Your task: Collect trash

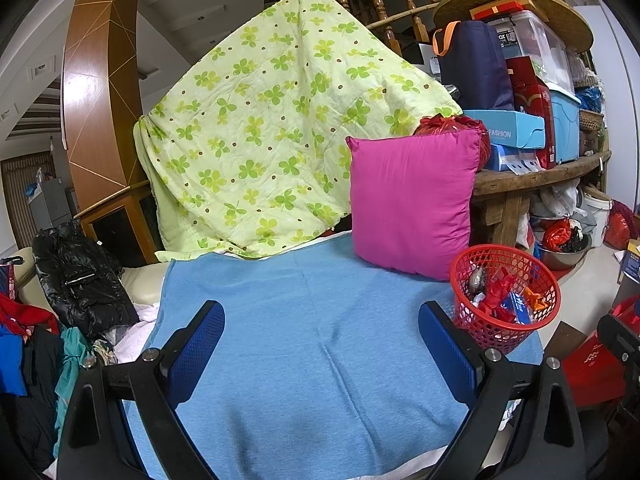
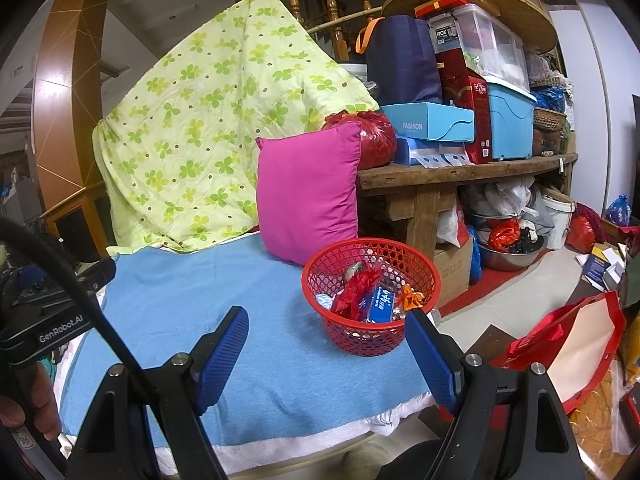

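Observation:
A red mesh basket (image 2: 370, 300) stands on the right part of a blue towel (image 2: 224, 304), in front of a magenta pillow (image 2: 308, 192). It holds trash: red wrappers, a blue packet (image 2: 380, 304), an orange wrapper and a silvery piece. The basket also shows in the left wrist view (image 1: 504, 296). My right gripper (image 2: 326, 354) is open and empty, low over the towel, its right finger close to the basket's near rim. My left gripper (image 1: 322, 352) is open and empty over the towel's middle (image 1: 304, 320), left of the basket.
A green clover quilt (image 1: 272, 120) hangs behind the towel. A wooden bench (image 2: 460, 176) piled with boxes and bags stands at right. A red paper bag (image 2: 572, 340) lies on the floor. A black jacket (image 1: 80, 280) and clothes lie at left.

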`<state>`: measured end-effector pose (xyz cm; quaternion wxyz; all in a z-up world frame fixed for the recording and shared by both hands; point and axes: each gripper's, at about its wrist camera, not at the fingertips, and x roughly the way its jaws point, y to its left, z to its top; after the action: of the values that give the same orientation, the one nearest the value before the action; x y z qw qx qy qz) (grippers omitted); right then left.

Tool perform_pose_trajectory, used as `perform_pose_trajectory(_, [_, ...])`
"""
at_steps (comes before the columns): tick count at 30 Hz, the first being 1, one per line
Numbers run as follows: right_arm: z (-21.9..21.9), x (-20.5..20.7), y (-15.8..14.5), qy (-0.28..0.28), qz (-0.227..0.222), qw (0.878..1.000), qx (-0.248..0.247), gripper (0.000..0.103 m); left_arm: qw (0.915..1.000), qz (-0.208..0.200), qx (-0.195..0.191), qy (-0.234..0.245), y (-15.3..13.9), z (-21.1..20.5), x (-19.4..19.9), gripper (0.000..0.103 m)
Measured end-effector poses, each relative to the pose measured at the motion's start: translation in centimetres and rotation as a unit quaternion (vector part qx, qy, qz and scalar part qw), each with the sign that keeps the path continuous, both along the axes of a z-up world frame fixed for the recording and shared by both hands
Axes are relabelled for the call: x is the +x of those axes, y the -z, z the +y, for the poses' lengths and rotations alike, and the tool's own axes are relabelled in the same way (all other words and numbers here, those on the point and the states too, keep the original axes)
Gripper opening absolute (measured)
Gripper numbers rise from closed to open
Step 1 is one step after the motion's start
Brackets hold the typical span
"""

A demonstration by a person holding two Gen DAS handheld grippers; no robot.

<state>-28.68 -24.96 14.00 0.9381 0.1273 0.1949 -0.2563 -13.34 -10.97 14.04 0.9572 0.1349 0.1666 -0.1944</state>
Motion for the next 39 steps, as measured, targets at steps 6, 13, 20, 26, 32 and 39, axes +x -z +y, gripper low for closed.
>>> perform_pose_trajectory(6, [0.0,0.1,0.0,0.001,0.003,1.0,0.001,0.083,1.0,0.003,0.001,0.001,0.3,0.4,0.2,0.097])
perform_pose_trajectory(13, [-0.1,0.2,0.1,0.0,0.004,1.0,0.004,0.083,1.0,0.005,0.001,0.0,0.6,0.8,0.3,0.097])
perform_pose_trajectory(20, [0.1,0.0,0.3,0.003,-0.003,1.0,0.0,0.083,1.0,0.005,0.001,0.001,0.8,1.1,0.3,0.097])
perform_pose_trajectory(26, [0.3,-0.1,0.3,0.007,-0.005,1.0,-0.002,0.083,1.0,0.006,0.002,0.001,0.7,1.0,0.3,0.097])
perform_pose_trajectory(32, [0.1,-0.1,0.4,0.011,-0.002,1.0,0.0,0.083,1.0,0.008,0.004,0.001,1.2,1.2,0.3,0.097])
perform_pose_trajectory(39, [0.0,0.2,0.5,0.014,-0.001,1.0,-0.005,0.083,0.9999,0.01,0.004,0.003,1.5,1.3,0.4,0.097])
